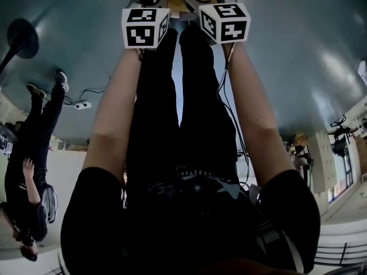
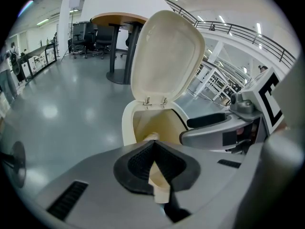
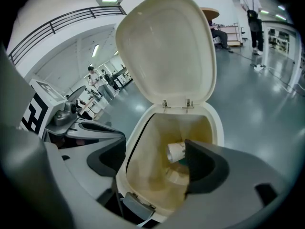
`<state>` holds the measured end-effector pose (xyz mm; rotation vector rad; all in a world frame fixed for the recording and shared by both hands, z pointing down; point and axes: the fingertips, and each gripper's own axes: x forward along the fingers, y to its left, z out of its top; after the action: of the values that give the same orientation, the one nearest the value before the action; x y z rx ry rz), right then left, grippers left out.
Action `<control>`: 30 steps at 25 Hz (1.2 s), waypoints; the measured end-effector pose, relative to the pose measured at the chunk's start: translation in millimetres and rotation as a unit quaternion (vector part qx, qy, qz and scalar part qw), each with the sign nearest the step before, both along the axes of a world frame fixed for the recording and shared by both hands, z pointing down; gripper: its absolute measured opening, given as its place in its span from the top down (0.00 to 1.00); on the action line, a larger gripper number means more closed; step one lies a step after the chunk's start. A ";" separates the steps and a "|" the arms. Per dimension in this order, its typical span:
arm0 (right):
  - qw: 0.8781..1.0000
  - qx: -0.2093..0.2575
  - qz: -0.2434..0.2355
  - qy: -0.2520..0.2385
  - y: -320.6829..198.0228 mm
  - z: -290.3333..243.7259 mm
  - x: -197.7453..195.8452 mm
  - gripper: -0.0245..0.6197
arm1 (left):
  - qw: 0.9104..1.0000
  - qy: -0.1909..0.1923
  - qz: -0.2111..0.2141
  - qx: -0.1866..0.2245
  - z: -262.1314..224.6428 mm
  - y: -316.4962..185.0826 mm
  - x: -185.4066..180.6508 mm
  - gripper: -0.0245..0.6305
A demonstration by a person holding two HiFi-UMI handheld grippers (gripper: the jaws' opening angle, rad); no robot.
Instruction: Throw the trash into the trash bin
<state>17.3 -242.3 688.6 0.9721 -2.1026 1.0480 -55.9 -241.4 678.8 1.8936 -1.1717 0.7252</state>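
A cream trash bin [image 3: 217,128] stands under both grippers with its lid [image 3: 167,46] tipped up and back. Inside it lies a white rolled paper [image 3: 176,151], close beside one pad of my right gripper [image 3: 155,161]. That gripper is open above the bin's mouth with nothing between its pads. My left gripper [image 2: 153,144] is shut on a cream strip of trash [image 2: 159,187], just short of the bin's rim [image 2: 127,123]. In the head view the two marker cubes [image 1: 145,27] [image 1: 225,22] sit side by side at the top, above the person's legs.
The floor is smooth grey. A round wooden-topped table [image 2: 119,19] and office chairs [image 2: 90,35] stand behind the bin. A person in black [image 1: 31,171] stands off to one side, and a black round base [image 1: 22,38] is nearby. Another person [image 3: 252,13] is far off.
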 end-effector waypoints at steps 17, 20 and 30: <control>1.000 -0.008 -0.003 0.012 6.6 -8.2 9.6 0.39 | 1.000 -0.003 0.011 0.008 -14.3 2.0 2.9 0.95; 0.999 0.020 -0.009 0.036 1.5 -23.2 15.9 0.52 | 1.000 -0.001 0.011 0.022 -30.3 -2.7 8.3 0.95; 0.997 0.070 -0.012 0.041 -5.1 -87.3 26.9 0.74 | 0.997 0.010 -0.001 0.081 -104.3 -19.4 29.1 0.95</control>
<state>44.2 -247.3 601.3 1.0352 -2.1368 0.8446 -26.9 -260.8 574.5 2.0273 -1.2528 0.6245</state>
